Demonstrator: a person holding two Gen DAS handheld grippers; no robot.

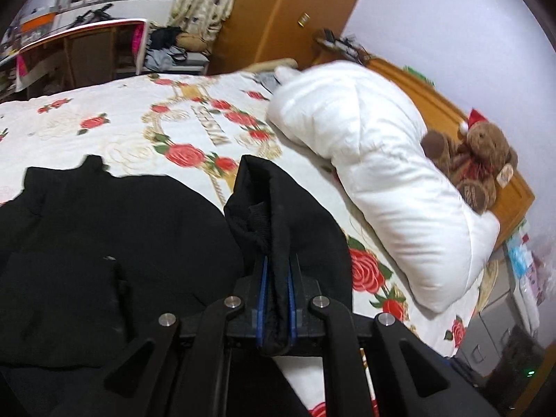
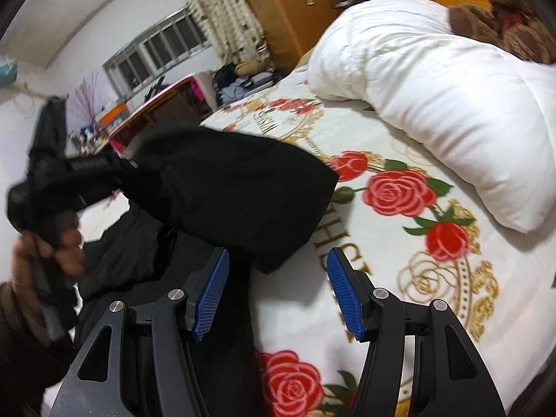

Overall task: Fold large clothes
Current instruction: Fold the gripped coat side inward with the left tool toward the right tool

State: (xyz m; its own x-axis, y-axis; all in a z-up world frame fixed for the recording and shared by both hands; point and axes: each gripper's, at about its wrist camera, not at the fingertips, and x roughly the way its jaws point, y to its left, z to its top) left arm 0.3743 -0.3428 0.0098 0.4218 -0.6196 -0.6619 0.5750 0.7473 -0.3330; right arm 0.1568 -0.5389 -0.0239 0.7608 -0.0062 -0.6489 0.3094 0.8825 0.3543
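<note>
black fabric garment (image 1: 104, 243) | white bedspread (image 2: 399, 278) with red roses, gold scrollwork | plain white puffy duvet (image 1: 375, 180) | blue ribbed pads (image 2: 344, 292)

Your right gripper (image 2: 278, 292) stood with its blue pads (image 2: 212, 295) apart, nothing between them, above the rose-printed bedspread (image 2: 399, 187). At ten o'clock your left hand (image 2: 52, 246) gripped the other tool, lifting a fold of the black garment (image 2: 226, 187). A white duvet (image 2: 451, 97) lay at two o'clock.
</note>
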